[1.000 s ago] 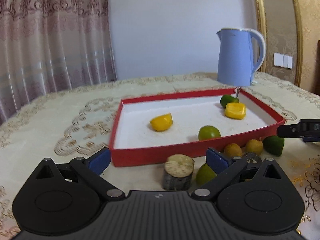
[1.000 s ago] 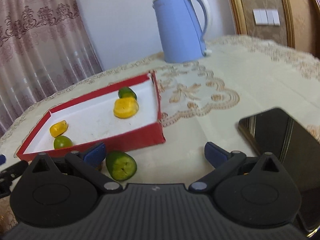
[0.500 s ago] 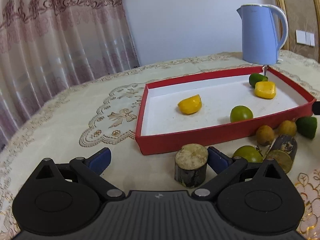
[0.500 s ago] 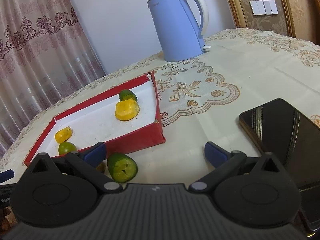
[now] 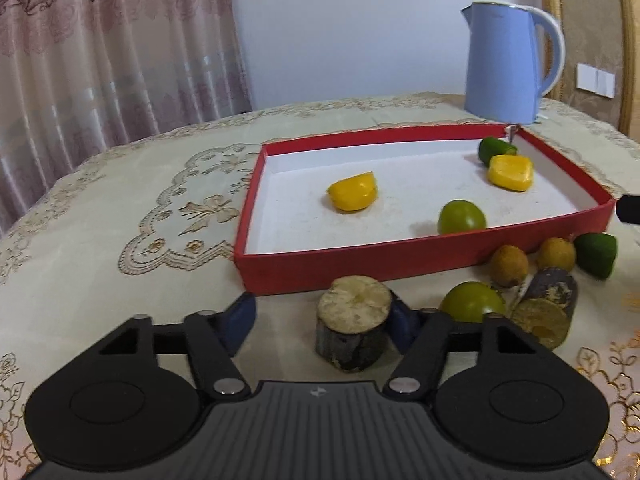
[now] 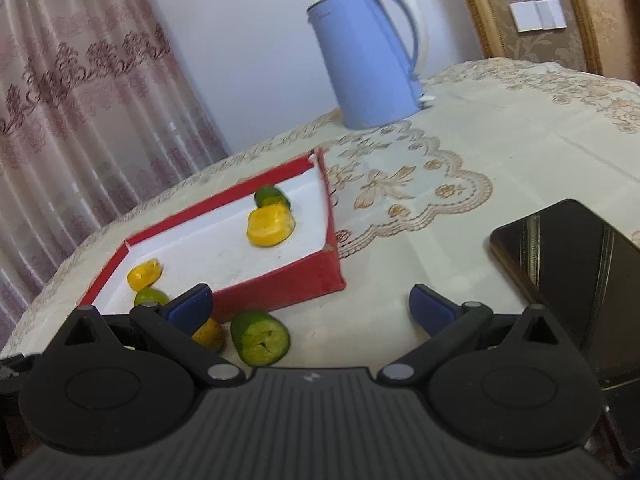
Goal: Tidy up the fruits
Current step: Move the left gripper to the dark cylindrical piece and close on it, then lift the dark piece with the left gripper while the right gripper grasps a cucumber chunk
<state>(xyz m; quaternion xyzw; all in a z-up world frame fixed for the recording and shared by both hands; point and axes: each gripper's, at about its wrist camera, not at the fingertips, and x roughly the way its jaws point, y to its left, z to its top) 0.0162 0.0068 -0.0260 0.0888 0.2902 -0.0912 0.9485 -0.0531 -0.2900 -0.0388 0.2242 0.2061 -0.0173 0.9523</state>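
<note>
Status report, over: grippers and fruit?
Left gripper jaws just closing around the dark-skinned chunk, no clamp yet. Right gripper open, empty. Red tray close ahead, nothing between.

red tray (image 5: 400, 258) | pale blue kettle (image 5: 504, 52) | cream embroidered tablecloth (image 5: 120, 216) | pink patterned curtain (image 5: 100, 60)

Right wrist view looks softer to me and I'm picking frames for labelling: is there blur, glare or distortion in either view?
Right wrist view: slightly soft overall, the red tray rim smeared; the dark phone mirrors the room. Left wrist view: sharper, the sugarcane piece crisp, a soft shadow beside the green fruit. Both: fisheye bending, the kettle leans, and the corners are dark.
</note>
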